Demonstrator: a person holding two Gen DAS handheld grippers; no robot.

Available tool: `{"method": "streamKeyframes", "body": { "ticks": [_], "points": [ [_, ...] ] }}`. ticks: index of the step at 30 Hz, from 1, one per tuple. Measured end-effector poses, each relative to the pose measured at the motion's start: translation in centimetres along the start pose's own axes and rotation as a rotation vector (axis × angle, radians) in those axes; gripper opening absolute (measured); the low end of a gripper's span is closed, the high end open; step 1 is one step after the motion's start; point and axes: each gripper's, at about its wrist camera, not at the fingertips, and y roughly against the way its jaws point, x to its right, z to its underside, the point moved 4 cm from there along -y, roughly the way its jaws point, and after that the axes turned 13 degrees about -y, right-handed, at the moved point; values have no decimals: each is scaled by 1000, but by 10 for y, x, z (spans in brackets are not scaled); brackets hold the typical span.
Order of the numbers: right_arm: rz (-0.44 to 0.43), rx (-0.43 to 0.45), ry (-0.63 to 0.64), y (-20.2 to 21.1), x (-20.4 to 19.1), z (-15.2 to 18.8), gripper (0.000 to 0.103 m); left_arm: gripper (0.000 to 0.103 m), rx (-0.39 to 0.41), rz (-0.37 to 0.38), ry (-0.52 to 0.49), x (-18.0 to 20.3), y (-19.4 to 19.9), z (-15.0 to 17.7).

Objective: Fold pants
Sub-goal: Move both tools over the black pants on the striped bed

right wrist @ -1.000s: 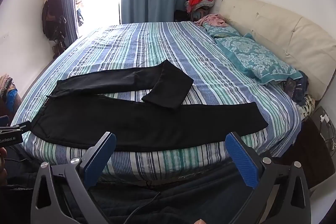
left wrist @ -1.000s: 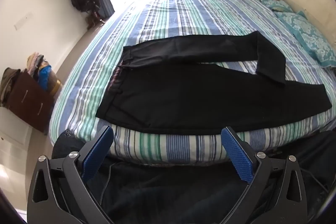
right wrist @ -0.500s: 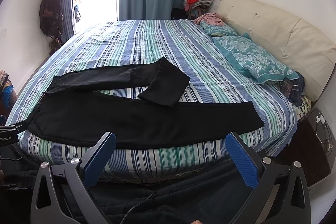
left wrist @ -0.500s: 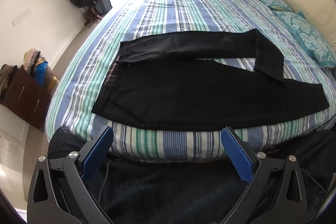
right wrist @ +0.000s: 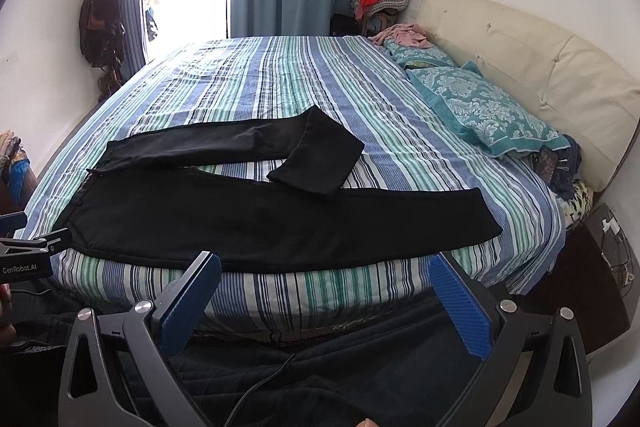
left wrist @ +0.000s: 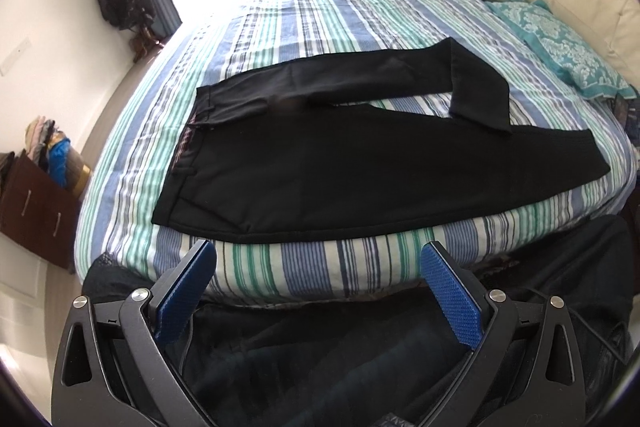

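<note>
Black pants [left wrist: 340, 167] lie flat on the striped bed [left wrist: 320, 7], waistband to the left. The near leg runs straight to the right along the bed's front edge. The far leg bends back on itself, its cuff [left wrist: 480, 107] lying toward the near leg. The pants also show in the right wrist view [right wrist: 260, 219]. My left gripper [left wrist: 318, 267] is open and empty, just short of the bed's front edge below the waist part. My right gripper [right wrist: 324, 283] is open and empty, in front of the near leg. The left gripper's body [right wrist: 28, 251] shows at the left of the right wrist view.
Teal pillows [right wrist: 480, 107] and a cream headboard [right wrist: 540, 67] are at the right. A brown drawer unit [left wrist: 36, 207] with clothes stands left of the bed. A dark nightstand [right wrist: 592, 267] is at the right. Dark fabric [right wrist: 320, 367] lies below both grippers.
Both grippers have risen and moved slightly in toward the bed, so the pants sit a little lower and closer in view. The pants have not moved. Both grippers stay open.
</note>
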Motion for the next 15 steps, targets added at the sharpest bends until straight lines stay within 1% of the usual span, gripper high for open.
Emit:
{"method": "streamKeyframes", "body": {
  "ticks": [7,15],
  "points": [
    [7,-2,10,10,4,9,103,102,10,15,-29,7,6,2],
    [10,21,8,21,5,11,103,102,24,33,-72,17,14,5]
  ]
}}
